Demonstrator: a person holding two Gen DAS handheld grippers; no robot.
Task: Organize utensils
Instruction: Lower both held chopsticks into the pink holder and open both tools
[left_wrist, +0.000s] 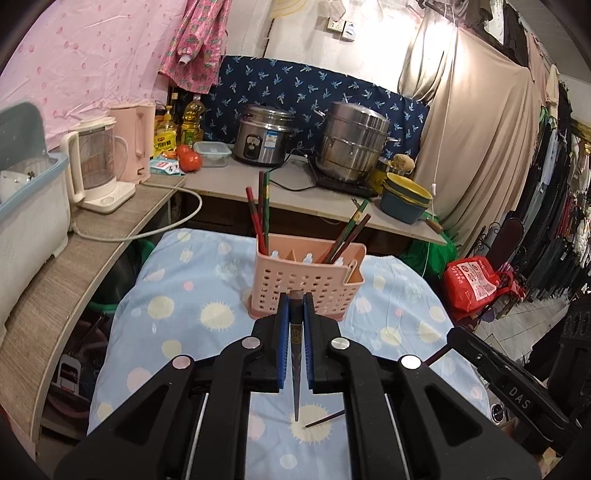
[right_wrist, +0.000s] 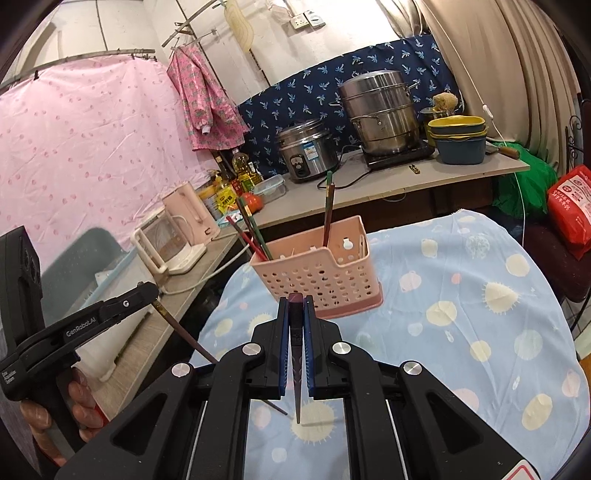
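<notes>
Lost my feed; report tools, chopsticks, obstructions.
Left tool, right tool each shut on one dark chopstick. Pink perforated plastic holder ahead on table, chopsticks already inside. Nothing blocking.

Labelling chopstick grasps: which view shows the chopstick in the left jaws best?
The right wrist view: the left gripper appears side-on, its chopstick slanting down toward the tablecloth. The left wrist view shows that chopstick end-on and foreshortened between its own blue pads, tip hanging below.
</notes>
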